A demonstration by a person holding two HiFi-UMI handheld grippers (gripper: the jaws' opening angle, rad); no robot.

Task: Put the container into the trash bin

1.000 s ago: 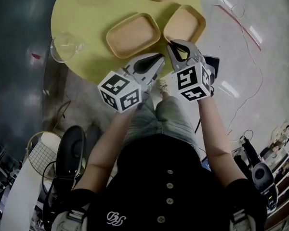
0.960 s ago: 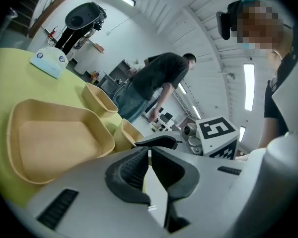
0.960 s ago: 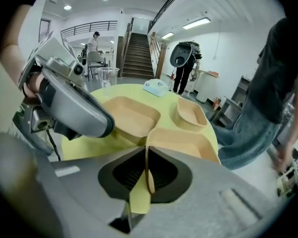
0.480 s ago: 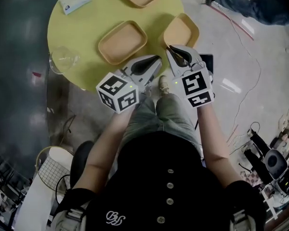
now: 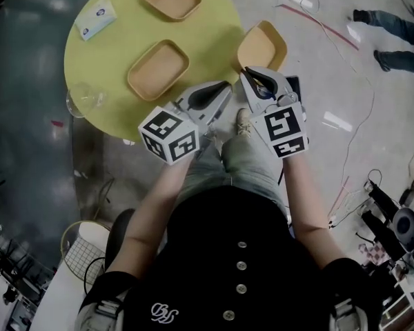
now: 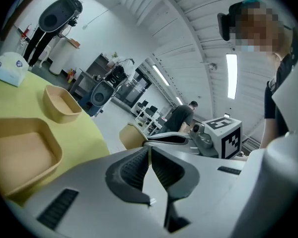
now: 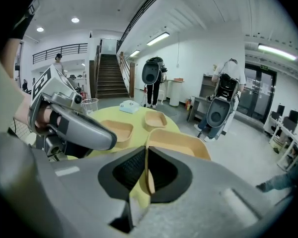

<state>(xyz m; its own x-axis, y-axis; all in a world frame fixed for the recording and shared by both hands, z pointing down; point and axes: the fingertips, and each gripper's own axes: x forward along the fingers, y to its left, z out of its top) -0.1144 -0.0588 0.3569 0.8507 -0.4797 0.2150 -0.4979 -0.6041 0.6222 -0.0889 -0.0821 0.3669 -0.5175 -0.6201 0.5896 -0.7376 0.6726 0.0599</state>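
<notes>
- The right gripper (image 7: pixel 145 157) is clamped on the near rim of the tan container (image 7: pixel 181 144), which is at the edge of the yellow table (image 5: pixel 107 57).
- The left gripper (image 6: pixel 149 152) is closed and empty, just beside the right one.
- Another tan tray (image 5: pixel 158 69) lies on the table.

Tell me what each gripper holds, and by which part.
The right gripper pinches the tan container by its near rim; the left gripper is shut on nothing.
</notes>
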